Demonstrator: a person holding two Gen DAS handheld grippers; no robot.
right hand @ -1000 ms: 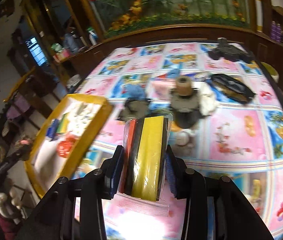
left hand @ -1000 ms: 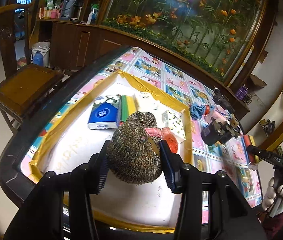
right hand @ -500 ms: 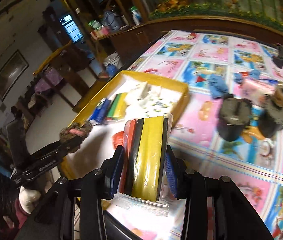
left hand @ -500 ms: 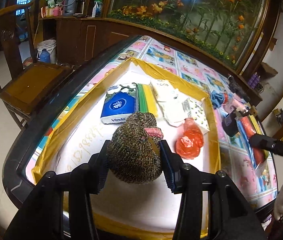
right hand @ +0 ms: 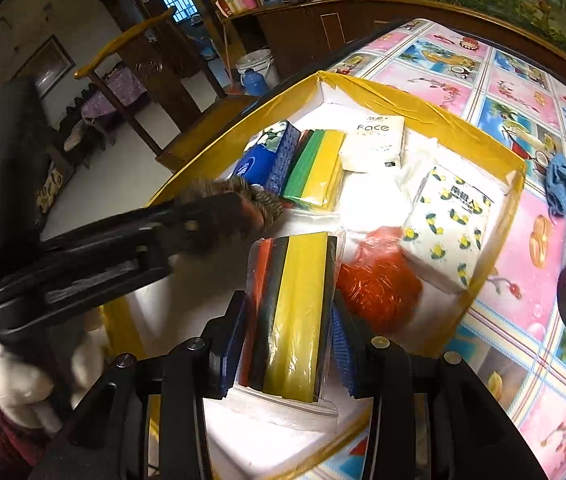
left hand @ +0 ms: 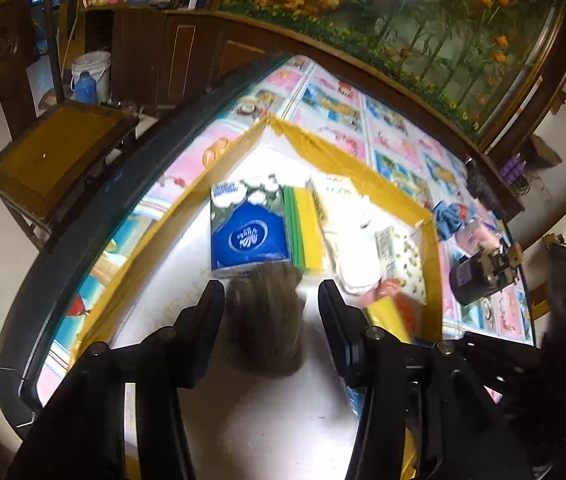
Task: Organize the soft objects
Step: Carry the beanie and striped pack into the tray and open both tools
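Left gripper (left hand: 271, 304) jaws opening; the mottled brown knit hat (left hand: 263, 320) sits between them, gaps both sides, over the yellow-taped white tray (left hand: 363, 168). Right gripper (right hand: 289, 332) jaws opening too, w/ the bagged yellow, black & red sponge pack (right hand: 291, 312) still between them. Step looks like drop-off into tray; next: let go fully, lift clear. Both tilt steeply down.

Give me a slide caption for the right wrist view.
Right gripper, jaws opening, brings a bagged sponge pack over the yellow-rimmed tray of soft goods.
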